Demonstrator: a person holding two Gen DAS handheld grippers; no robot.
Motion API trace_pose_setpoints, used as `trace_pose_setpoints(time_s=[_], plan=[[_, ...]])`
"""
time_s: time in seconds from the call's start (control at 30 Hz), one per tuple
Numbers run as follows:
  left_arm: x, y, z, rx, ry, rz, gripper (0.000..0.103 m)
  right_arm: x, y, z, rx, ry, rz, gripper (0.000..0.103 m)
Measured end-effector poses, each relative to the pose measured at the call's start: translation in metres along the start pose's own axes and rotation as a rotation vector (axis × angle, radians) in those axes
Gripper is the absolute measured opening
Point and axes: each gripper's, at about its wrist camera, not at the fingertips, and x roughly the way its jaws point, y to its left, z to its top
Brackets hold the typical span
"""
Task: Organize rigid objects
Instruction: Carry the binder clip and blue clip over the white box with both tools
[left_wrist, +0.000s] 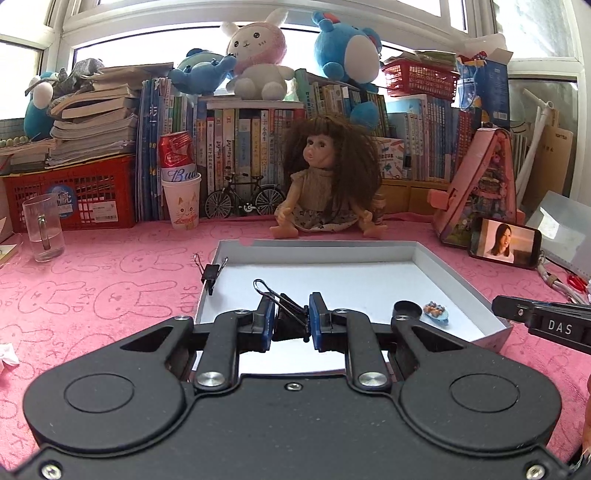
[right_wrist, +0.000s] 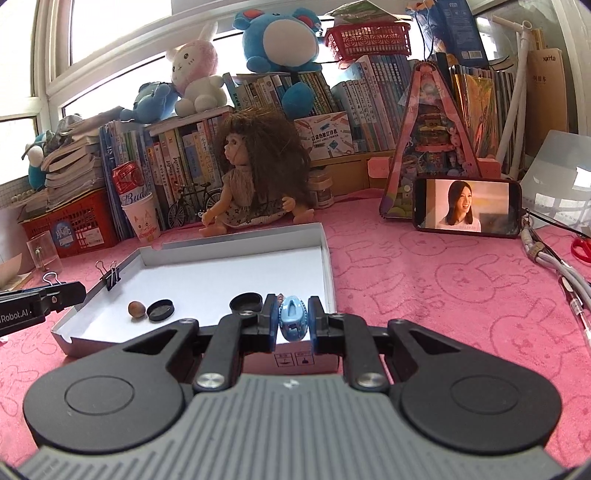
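Clamped in the left tool (left_wrist: 291, 319), a black clip (left_wrist: 290, 314) hangs over the tray's (left_wrist: 458, 280) near edge, while the right tool (right_wrist: 292, 320) pinches a blue toy (right_wrist: 293, 319) above that same tray's near corner.

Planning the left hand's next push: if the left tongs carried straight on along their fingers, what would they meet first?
Probably the white floor of the shallow box, since the left tongs, shut on a black binder clip, point forward and somewhat down over it. Beyond sits the doll; depth is uncertain.
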Motion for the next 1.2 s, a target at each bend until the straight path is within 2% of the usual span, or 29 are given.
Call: trace_pose_setpoints(time_s=[0.23,0.33,0.57,1.2], plan=[[0.042,0.019,0.010,-0.040,0.067,0.017,0.018,0.023,0.001,0.015,0.035,0.019,0.002,0.020],[0.061,0.027,0.013,-0.067,0.108,0.020,0.018,0.038,-0.001,0.024,0.067,0.057,0.007,0.020],[0.088,0.030,0.010,-0.075,0.135,0.063,0.018,0.065,-0.005,0.030,0.116,0.127,-0.034,0.020],[0.108,0.021,0.001,-0.084,0.167,0.075,0.018,0.090,-0.003,0.027,0.151,0.185,-0.074,0.020]])
